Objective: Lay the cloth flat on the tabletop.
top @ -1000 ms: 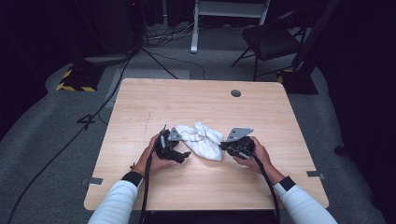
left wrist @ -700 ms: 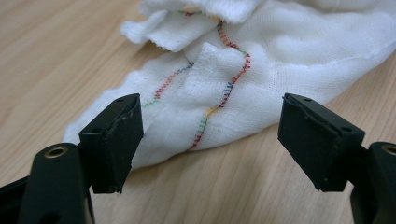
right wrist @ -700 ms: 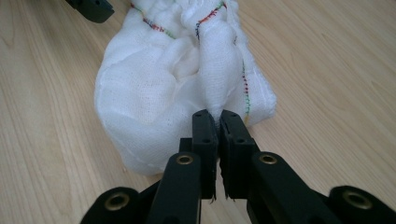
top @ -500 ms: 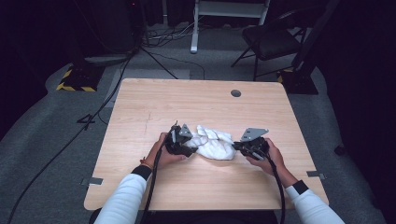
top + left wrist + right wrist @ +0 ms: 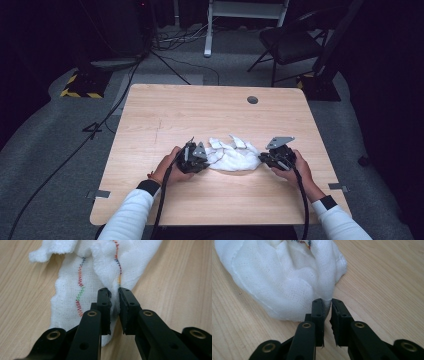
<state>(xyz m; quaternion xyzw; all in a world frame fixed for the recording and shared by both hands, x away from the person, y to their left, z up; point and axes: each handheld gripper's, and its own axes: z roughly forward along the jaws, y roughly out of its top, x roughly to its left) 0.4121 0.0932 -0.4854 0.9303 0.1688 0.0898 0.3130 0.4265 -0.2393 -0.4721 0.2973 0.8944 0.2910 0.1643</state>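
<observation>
Material: white gauze-weave cloth [image 5: 231, 156], crumpled, with a zigzag seam of many-coloured thread [image 5: 79, 287] along one hem (seen in the left gripper view).
Location: the cloth lies on the pale wood surface [image 5: 165, 110], toward your near edge and between your two hands; one bunched end points at each gripper.
Left gripper [image 5: 114, 296]: your fingers [image 5: 103, 302] are almost closed, with a fold of cloth pinched in the narrow gap, right beside the coloured seam. It reads as a grip on the cloth.
Right gripper [image 5: 327, 305]: your fingers [image 5: 317, 308] are likewise nearly closed, and a thin edge of the cloth runs down into the slit between them. It looks like a hold, but a shallow one (only the edge is caught).
High view: left gripper [image 5: 194, 157] at the cloth's left end, right gripper [image 5: 276, 156] at its right end, both low on the surface.
Step in hand: judged as the two-end grasp that comes ahead of spreading or straightening the cloth; the middle is still heaped and wrinkled.
Next move: you would need to draw the grippers apart evenly, keeping both low, until the heap opens flat.
Caution: the right hold looks thin, so pull gently or it may slip out.
Unknown: I cannot tell which corners you hold, since the folds hide them.
</observation>
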